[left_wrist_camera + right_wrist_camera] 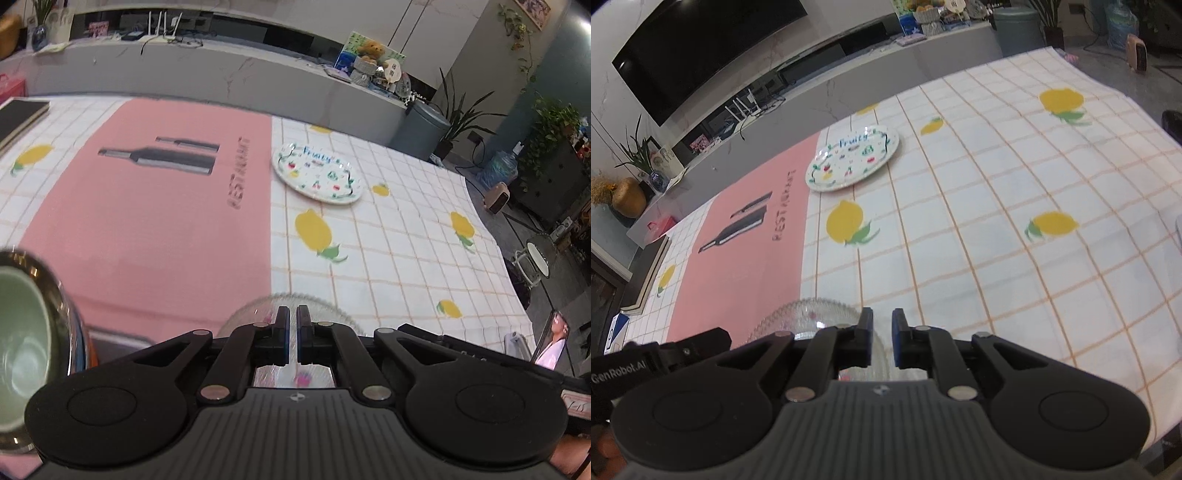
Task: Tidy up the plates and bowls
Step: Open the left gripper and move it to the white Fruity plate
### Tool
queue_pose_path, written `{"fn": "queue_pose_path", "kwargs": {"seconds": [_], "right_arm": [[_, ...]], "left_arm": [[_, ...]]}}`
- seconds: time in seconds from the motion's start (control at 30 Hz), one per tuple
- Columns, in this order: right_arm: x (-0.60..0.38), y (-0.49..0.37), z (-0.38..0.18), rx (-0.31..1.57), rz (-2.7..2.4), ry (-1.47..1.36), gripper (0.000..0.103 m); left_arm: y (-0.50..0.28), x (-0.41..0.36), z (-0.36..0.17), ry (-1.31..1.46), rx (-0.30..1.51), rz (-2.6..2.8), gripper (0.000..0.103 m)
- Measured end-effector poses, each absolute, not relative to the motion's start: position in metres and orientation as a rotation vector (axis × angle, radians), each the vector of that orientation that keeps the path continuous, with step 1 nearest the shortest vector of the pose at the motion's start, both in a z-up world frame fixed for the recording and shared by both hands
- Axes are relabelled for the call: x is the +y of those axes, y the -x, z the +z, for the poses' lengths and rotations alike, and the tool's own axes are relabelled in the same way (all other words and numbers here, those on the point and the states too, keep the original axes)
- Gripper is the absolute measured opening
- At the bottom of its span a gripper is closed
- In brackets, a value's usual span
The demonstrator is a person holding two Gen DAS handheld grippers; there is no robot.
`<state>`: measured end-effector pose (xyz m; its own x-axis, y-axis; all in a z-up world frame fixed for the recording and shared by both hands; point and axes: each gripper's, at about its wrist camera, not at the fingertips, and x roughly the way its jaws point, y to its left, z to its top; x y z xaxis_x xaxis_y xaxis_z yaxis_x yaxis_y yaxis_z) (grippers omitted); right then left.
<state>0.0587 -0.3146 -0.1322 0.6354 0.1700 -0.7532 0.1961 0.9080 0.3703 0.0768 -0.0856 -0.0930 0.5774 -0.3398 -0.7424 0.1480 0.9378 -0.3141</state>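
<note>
The left claw [292, 314] is clamped on the rim of a clear ribbed glass bowl [334, 314], its 2 pads pressed nearly together with only the thin glass edge between them. The right wrist view shows the same glass bowl [812, 314] low at the left, over the border between the pink placemat [746, 251] and the checked lemon-print tablecloth [997, 221].

The right claw [882, 321] stands slightly open with a narrow gap between its pads; nothing is between them and the bowl's edge lies just to its left.

Farther back on the table, a white plate [317, 173] painted with fruit and the word "Fruity" lies flat on the tablecloth, just beside the placemat's edge and well apart from both claws.

At the left edge of the left wrist view sits a pale green bowl [18, 325] nested inside a shiny metal bowl [70, 317], close to the camera and blurred.
</note>
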Motion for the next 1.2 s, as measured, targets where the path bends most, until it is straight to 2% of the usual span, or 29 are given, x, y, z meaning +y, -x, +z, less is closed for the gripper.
{"fn": "queue_pose_path", "kwargs": {"seconds": [0.37,1.07,1.17,1.2], "right_arm": [[-0.319,-0.099,-0.122,0.852,-0.011,-0.451,0.012],[-0.342,-0.199,-0.142,0.87,-0.074,-0.521,0.013],[-0.344,-0.211,-0.146,0.872,-0.078,-0.541,0.015],[-0.344,-0.215,-0.148,0.873,-0.076,-0.546,0.021]], "left_arm": [[-0.12,-0.106,-0.075,0.215,0.903,-0.277,0.002],[-0.216,-0.115,-0.099,0.264,0.989,-0.187,0.002],[-0.23,-0.112,-0.106,0.278,0.997,-0.174,0.009],[-0.234,-0.111,-0.109,0.289,1.003,-0.168,0.01]]}}
